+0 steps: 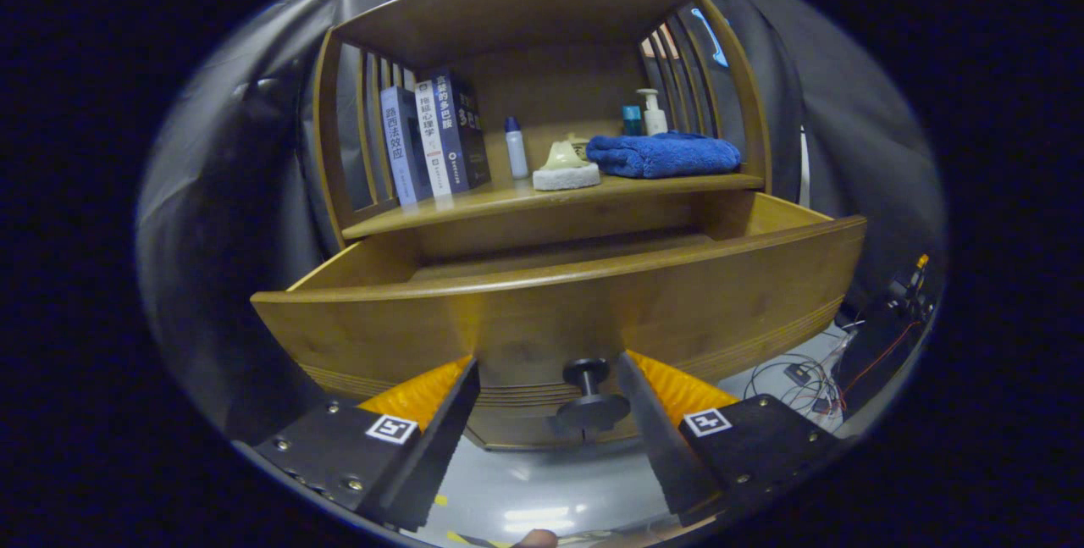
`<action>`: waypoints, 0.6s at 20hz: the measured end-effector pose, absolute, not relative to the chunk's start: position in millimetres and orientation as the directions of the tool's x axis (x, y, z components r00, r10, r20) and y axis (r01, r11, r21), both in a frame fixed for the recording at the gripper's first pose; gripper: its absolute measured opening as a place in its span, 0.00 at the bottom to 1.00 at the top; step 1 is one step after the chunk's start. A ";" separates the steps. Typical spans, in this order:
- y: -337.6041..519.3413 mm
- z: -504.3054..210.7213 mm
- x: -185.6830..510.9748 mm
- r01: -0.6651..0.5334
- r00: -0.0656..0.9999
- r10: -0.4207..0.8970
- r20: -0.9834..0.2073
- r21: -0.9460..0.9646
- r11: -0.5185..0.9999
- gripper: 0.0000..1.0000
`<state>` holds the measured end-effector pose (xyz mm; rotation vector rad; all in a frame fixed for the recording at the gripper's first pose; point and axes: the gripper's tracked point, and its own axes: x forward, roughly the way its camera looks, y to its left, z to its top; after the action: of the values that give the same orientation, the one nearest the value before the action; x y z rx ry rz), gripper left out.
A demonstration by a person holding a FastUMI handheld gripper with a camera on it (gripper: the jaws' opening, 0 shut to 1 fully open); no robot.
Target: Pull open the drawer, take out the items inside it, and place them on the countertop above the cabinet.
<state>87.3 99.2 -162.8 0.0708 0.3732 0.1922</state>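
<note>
The claw (546,383) gapes wide around the pulled-out drawer's (542,311) knob (589,400), fingers touching nothing.

A recording booth staged as a home: a brown wooden cabinet (542,311) backed by draped black cloth, upright books (434,141) and a folded blue towel (663,154) on its countertop, loose cables (804,379) on the floor beside it.
</note>
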 end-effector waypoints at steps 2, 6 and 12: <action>102.8 -167.4 90.7 -0.169 0.909 0.200 -0.365 0.116 0.979 0.98; 104.7 -167.4 102.3 -0.169 0.904 0.201 -0.377 0.118 0.979 0.98; 110.2 -168.5 125.1 -0.169 0.899 0.206 -0.386 0.127 0.977 0.98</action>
<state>125.1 110.2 -168.5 0.0909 0.4093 0.1943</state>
